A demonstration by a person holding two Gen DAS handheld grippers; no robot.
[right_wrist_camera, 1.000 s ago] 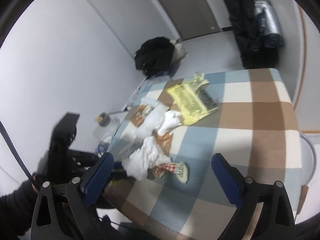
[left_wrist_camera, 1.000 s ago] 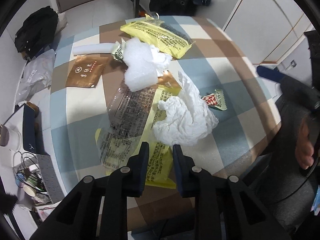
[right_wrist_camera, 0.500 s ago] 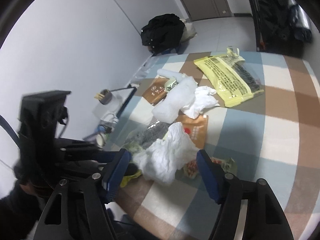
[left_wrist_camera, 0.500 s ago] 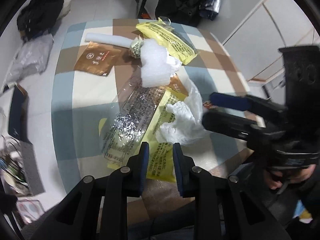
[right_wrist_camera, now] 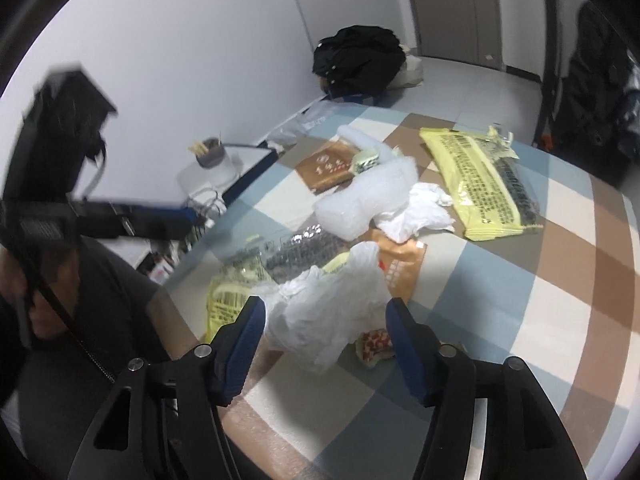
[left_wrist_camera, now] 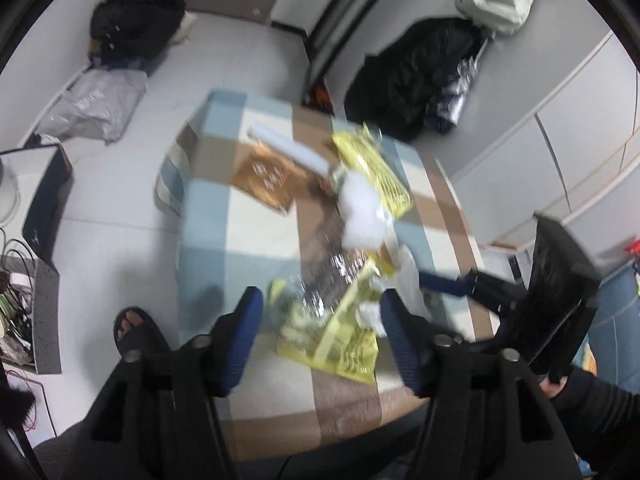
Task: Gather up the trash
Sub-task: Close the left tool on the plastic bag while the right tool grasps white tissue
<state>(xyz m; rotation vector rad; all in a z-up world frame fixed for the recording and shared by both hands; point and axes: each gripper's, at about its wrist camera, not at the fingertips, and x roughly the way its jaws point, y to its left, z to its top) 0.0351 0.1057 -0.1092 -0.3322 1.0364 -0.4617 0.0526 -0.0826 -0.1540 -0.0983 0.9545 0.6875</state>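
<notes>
Left wrist view is smeared, so wrappers on the checked tabletop (right_wrist_camera: 500, 320) barely read. Crumpled white plastic bag (right_wrist_camera: 332, 312) lies between the right tongs (right_wrist_camera: 326, 322), pads clear, jaws opening. Left tongs (left_wrist_camera: 322, 318) opening too, gripping nothing, over a yellow wrapper (left_wrist_camera: 340, 340).

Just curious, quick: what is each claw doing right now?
Left gripper: opening, holding nothing.
Right gripper: opening, crumpled white tissue between the jaws, ungripped.

Trash heaped mid-table: crumpled white tissue (right_wrist_camera: 328, 312) nearest, over a yellow printed wrapper (left_wrist_camera: 344, 340) and clear crinkled film (right_wrist_camera: 296, 252). Behind: orange packet (right_wrist_camera: 404, 268), white foam sheet (right_wrist_camera: 368, 204), brown sachet (right_wrist_camera: 324, 170), large yellow bag (right_wrist_camera: 480, 184) lying flat.
</notes>
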